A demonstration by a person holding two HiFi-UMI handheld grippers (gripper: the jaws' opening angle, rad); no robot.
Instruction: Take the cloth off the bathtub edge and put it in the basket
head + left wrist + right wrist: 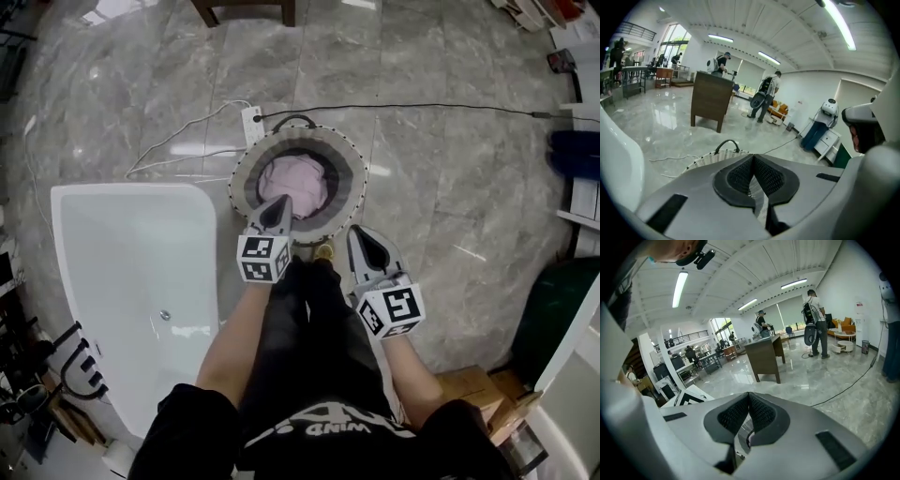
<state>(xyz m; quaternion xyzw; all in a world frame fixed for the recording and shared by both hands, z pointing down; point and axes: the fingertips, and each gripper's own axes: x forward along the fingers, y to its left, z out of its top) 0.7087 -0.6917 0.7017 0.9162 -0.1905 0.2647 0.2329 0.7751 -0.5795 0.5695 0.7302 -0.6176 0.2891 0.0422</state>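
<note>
And there it is: the pink cloth (295,185) sits down inside the round woven basket (246,173) on the floor, just beside the head end of the white bathtub (131,188), whose edge shows bare from the head view. By my reading the drop-off step is done and we're at the tail of the task. The left gripper (279,214) hangs over the near rim of the basket with its jaws pressed together and nothing between them; its own view shows the pads meeting at the tips, with the basket's handle and weave just beyond. The right gripper (361,236) is off to the side of the basket, jaws likewise closed and empty. What's next asks for little, I'd say: pull both hands clear, and perhaps check that no corner trails over the rim. As for the cloth, it's a crumpled heap filling the basket's well, roughly as wide as long, so no clear long axis and no direction it points.
</note>
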